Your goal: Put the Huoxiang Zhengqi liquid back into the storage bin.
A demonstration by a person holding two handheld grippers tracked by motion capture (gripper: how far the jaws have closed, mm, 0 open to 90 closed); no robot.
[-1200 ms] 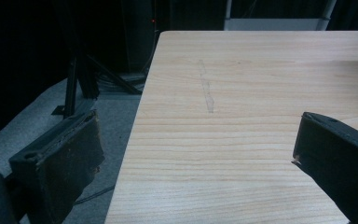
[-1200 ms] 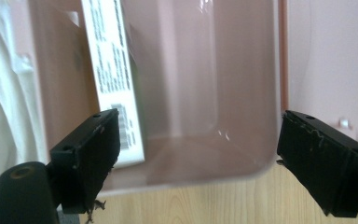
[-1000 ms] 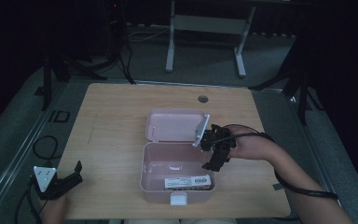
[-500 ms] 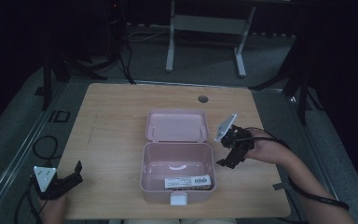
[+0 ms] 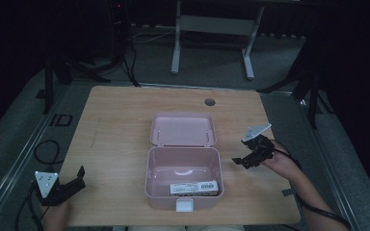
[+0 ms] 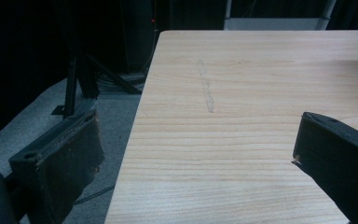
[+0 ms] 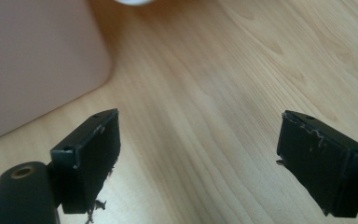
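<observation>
Wood tabletop [image 5: 120, 139] is the biggest thing here, pale and grained, with a small round hole [image 5: 209, 102] near its far edge, well beyond both grippers. In the left gripper view a faint scratch [image 6: 207, 91] runs along the boards ahead of the jaws.

Next in size is the pink box [image 5: 183, 185], standing open in the middle of the table, to the left of the right gripper and well to the right of the left one. Its lid [image 5: 184, 129] lies folded back flat on the far side of the base, hinged along their shared edge. A white latch [image 5: 184, 206] sits on the near wall. Inside the base, a white labelled item [image 5: 194, 186] lies along the near wall, and a small white curved piece [image 5: 183, 172] rests on the floor just beyond it.

Right gripper [image 5: 243, 161] hangs just off the box's right wall, apart from it, held in a hand [image 5: 282, 164] that comes in from the lower right. Its jaws stand wide apart with nothing between them; in the right gripper view [image 7: 198, 154] bare wood shows in the gap and a rounded pink corner of the box [image 7: 37, 60] lies up and to the left.

Left gripper [image 5: 74, 180] sits at the table's near left corner, well apart from the box. Its jaws are spread wide too [image 6: 193, 158], empty, one over the table edge.
</observation>
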